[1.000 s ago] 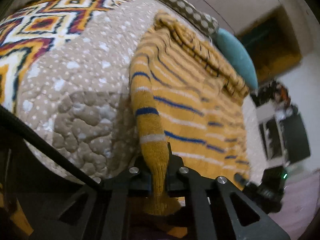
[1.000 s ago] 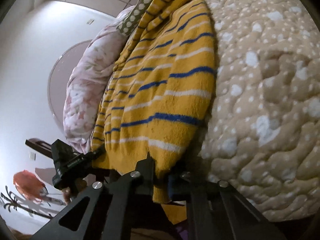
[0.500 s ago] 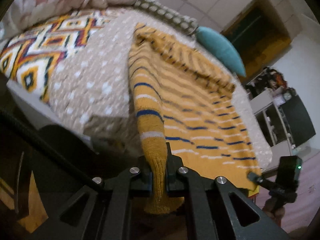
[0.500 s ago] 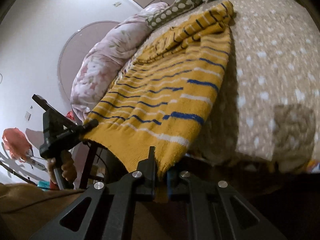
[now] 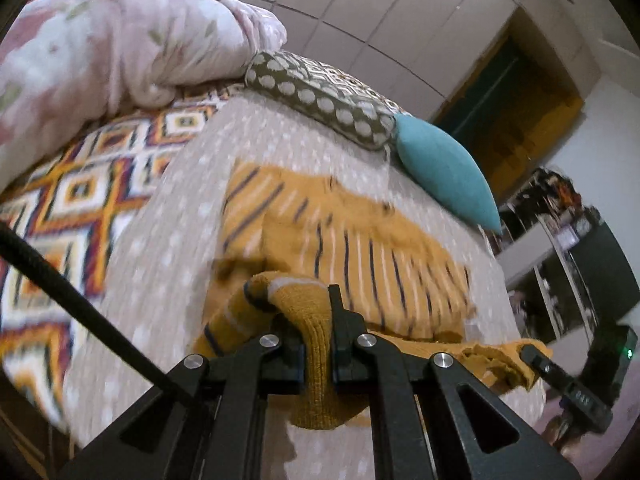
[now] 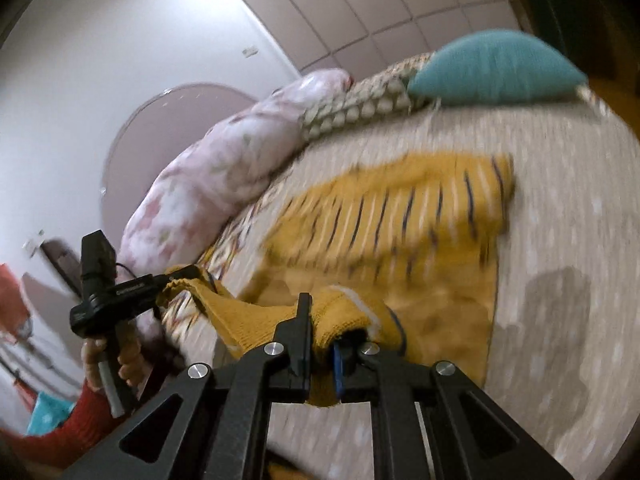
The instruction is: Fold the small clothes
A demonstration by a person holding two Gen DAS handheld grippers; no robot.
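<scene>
While both claws pinch its hem, the sweater (image 5: 344,240) lies lengthwise toward the pillows (image 5: 444,164).

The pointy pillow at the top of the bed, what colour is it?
Teal, plain with no pattern. The teal pillow shows best in the left wrist view.

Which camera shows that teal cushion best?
The left wrist view: the teal cushion is sharp there, its whole pointed shape lying beside the spotted pillow. The right wrist view shows it too, complete but smeared by motion blur.
</scene>
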